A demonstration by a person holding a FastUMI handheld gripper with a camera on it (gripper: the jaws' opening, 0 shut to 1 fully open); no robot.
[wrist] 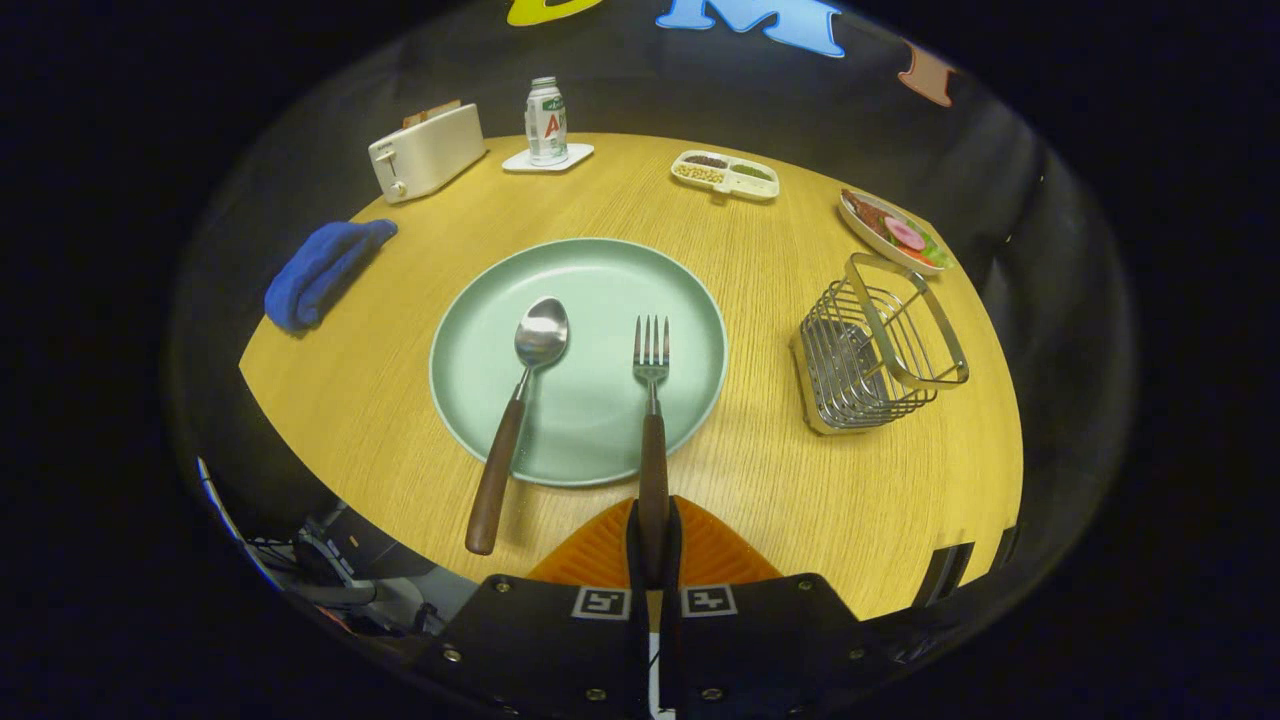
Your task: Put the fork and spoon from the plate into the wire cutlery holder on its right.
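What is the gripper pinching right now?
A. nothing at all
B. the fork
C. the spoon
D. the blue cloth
B: the gripper has both fingers closed on the wooden handle of the fork, whose prongs lie on the green plate, while the spoon lies apart on the other side of the plate.

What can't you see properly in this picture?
- Fork: the handle's end sits between the closed tongs, which cover it.
- Holder: its inside is hard to see through the wires.
- Tray: what it holds is too small to tell.
- Toaster: its far side faces away.
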